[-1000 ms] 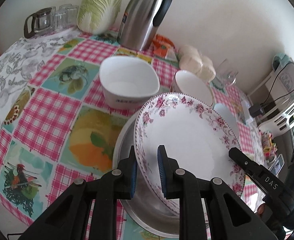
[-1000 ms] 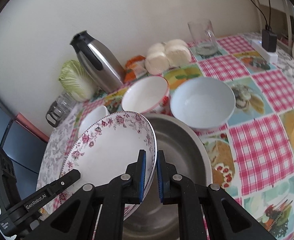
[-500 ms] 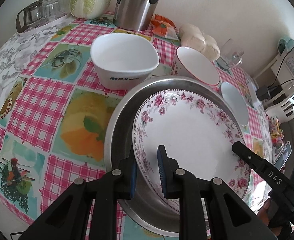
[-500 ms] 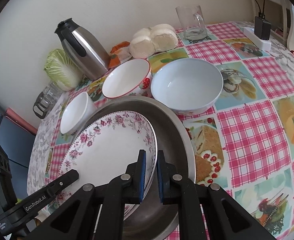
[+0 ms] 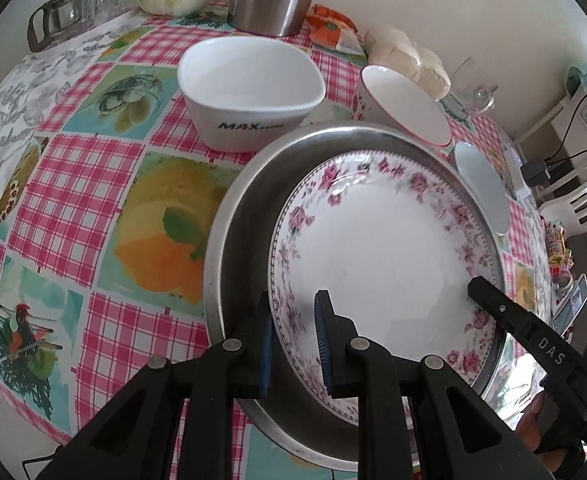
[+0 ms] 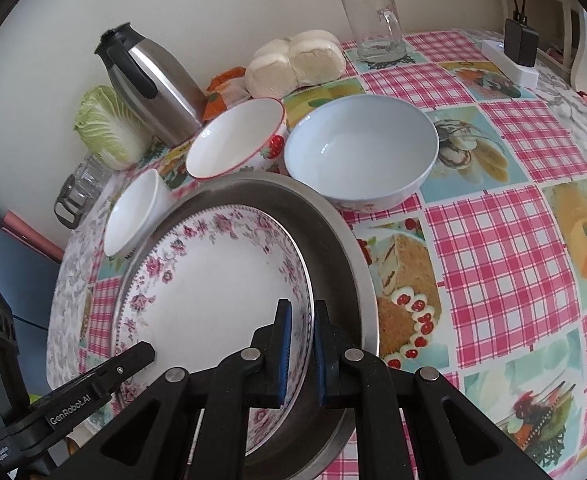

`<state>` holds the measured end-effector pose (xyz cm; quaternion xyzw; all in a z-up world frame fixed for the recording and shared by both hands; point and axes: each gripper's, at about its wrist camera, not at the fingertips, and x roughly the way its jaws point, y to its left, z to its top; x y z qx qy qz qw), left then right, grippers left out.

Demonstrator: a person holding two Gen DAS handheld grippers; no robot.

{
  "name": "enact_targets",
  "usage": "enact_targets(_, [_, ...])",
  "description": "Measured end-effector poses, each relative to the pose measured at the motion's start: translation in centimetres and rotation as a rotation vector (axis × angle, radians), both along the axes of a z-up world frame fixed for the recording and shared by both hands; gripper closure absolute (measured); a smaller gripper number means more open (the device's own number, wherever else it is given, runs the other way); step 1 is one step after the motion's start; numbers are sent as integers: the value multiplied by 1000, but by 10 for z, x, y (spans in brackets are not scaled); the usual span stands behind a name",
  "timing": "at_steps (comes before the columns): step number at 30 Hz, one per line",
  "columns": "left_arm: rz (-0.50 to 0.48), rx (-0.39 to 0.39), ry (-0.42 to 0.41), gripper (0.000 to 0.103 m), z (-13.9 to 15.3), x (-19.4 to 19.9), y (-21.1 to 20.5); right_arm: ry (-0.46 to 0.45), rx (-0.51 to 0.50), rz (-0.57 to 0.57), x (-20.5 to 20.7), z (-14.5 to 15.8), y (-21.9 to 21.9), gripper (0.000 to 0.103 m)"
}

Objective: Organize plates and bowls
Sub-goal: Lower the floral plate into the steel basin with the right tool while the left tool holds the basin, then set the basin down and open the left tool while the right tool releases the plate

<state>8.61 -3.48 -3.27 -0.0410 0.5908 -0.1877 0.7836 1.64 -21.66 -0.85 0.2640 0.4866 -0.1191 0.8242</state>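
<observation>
Floral plate [image 5: 377, 264], pinched on opposite rims by left gripper [image 5: 293, 340] and right gripper [image 6: 302, 354], inside steel basin [image 5: 229, 240], frame centre.

The floral plate [image 5: 377, 264] is white with a rim of pink roses and a dotted edge, lying in a grey steel basin [image 5: 233, 232]. The desk [image 5: 73, 184] wears a pink-and-white checked cloth with food pictures. The square bowl [image 5: 249, 92] is white with blue lettering; the strawberry bowl [image 6: 233, 140] has a red rim; the large bowl [image 6: 361, 152] is pale blue. The fingers [image 5: 263, 344] carry blue pads.
</observation>
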Motion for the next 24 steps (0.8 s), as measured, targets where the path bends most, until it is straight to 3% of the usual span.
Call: enact_targets(24, [66, 26, -19, 83, 2, -1, 12, 24, -41, 51, 6, -2, 5, 90])
